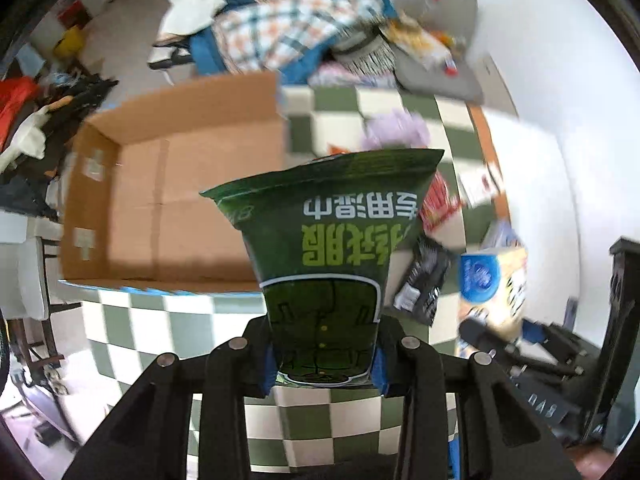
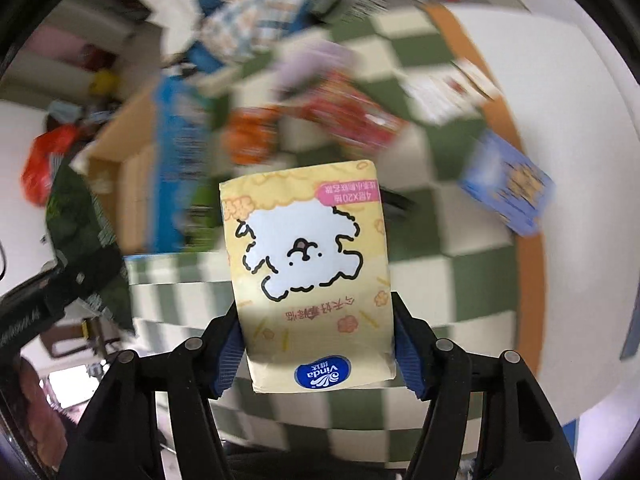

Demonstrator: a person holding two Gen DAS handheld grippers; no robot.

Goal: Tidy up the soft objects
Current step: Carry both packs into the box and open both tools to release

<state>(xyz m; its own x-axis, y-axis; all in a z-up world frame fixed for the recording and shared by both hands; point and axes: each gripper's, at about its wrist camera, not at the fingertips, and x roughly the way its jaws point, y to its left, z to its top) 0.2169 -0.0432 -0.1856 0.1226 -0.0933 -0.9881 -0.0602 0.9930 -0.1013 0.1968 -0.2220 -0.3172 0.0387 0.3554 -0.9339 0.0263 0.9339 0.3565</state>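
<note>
Left view, box: open brown cardboard box [image 1: 160, 200] on green-and-white checkered cloth [image 1: 160, 320], interior bare.
Left gripper [image 1: 324, 368]: clamped on dark green wet-wipe pouch [image 1: 328, 248], right of box; Chinese print.
Right view, gripper [image 2: 318, 344]: clamped on yellow soft tissue pack [image 2: 312, 272], right of box [image 2: 120, 184].
Writing: "Vinda", "4层X20抽".

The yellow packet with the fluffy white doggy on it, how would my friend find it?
Look above the green and white checkered table to the right gripper. Its blue-padded fingers squeeze the yellow tissue pack at the sides. It alone shows a curly white cartoon dog and a blue oval logo; the left gripper's green pack has neither.
</note>
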